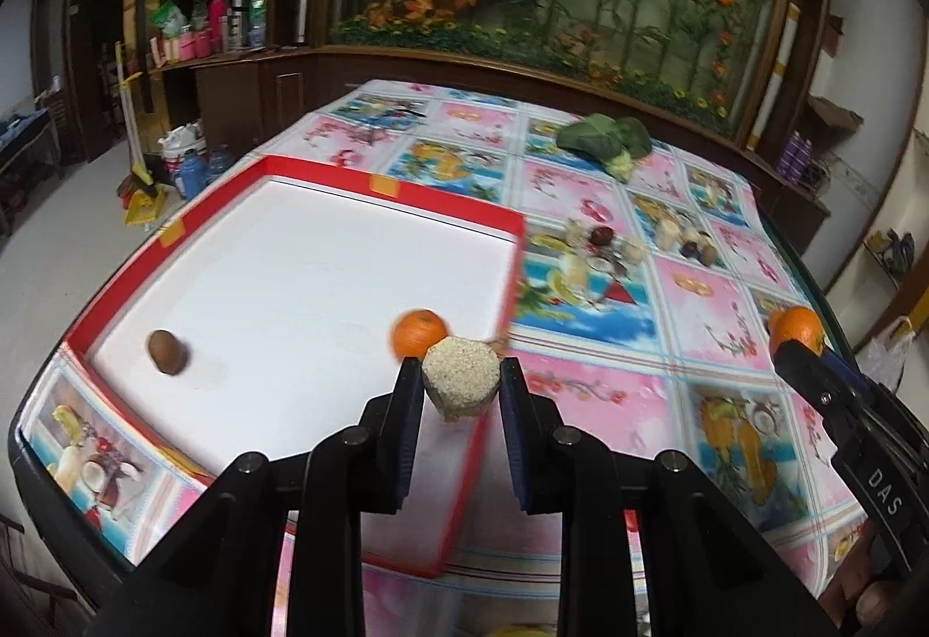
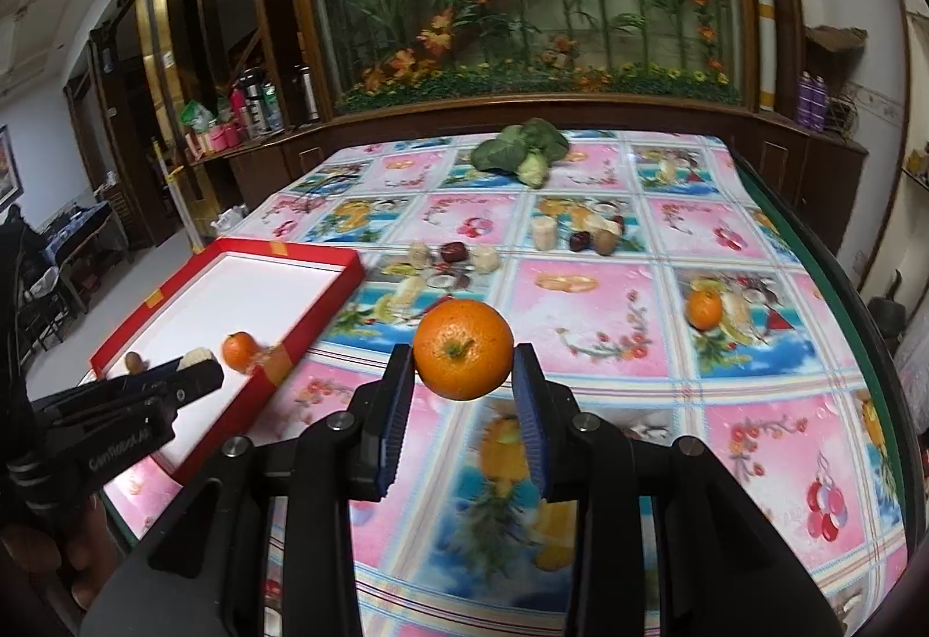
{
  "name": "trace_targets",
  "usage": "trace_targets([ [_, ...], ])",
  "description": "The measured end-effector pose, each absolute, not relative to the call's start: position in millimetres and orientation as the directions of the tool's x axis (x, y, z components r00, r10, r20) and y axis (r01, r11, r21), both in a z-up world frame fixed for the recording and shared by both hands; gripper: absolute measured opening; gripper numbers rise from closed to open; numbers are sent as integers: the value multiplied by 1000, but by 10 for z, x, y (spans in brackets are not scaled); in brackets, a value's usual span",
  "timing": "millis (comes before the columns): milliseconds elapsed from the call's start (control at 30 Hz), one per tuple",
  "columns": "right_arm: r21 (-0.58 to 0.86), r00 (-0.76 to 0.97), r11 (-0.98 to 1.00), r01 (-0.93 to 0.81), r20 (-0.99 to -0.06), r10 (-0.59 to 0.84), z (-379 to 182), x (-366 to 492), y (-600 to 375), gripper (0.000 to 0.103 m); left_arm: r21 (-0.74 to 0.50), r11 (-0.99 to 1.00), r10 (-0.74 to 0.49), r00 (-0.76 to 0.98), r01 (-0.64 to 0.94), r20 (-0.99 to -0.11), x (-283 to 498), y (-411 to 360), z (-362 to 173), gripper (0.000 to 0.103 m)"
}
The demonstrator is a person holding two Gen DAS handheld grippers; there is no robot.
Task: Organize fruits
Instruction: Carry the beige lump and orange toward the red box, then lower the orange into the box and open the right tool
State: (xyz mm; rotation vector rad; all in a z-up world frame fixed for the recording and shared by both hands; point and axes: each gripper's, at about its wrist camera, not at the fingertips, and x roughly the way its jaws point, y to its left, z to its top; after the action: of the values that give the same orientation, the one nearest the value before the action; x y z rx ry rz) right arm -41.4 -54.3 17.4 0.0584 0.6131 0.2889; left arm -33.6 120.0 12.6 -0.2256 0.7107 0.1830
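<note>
The left hand-held gripper [image 1: 461,364] is seen clamped on a pale, grainy-topped piece [image 1: 461,374], held above the near right corner of the red box [image 1: 278,166]; what kind of fruit it is can't be told. The right hand-held gripper [image 2: 463,352] is closed on an orange [image 2: 463,348], pads pressed to both sides, stem end facing the cam, lifted clear of the desk [image 2: 755,439] and to the right of the box. Inside the box, on its white floor, 2 items are already placed: a small orange [image 1: 419,332] near the right wall, just beyond the left gripper's load, and a brown, kiwi-like fruit [image 1: 167,351] near the left wall. Outside the box more is left: another small orange [image 2: 704,309] sits on the patterned cloth to the right, well apart from the box; a cluster of small pale and dark red pieces [image 2: 456,254] lies just beyond the box's far right corner, and a 2nd cluster [image 2: 580,233] farther back. Some may only be printed pattern, not sure. A leafy green veg [image 2: 522,149] rests at the far edge, prob. not part of the sort. Progress is judged as early to mid: 2 in, 2 in transit, several still to be collected.
</note>
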Motion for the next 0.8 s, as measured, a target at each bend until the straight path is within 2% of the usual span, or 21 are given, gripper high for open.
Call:
trace_targets([
  [233, 150, 729, 918, -368, -566, 385, 238, -221, -64, 36, -120, 899, 244, 709, -422, -662, -318, 1839, 139, 25],
  [533, 158, 619, 846, -509, -615, 487, 110, 172, 749, 37, -80, 859, 308, 635, -506, -708, 38, 2332, 27, 25],
  [800, 164, 559, 827, -538, -665, 496, -47, 570, 1160, 37, -65, 831, 329, 582, -552, -743, 129, 2534, -112, 26],
])
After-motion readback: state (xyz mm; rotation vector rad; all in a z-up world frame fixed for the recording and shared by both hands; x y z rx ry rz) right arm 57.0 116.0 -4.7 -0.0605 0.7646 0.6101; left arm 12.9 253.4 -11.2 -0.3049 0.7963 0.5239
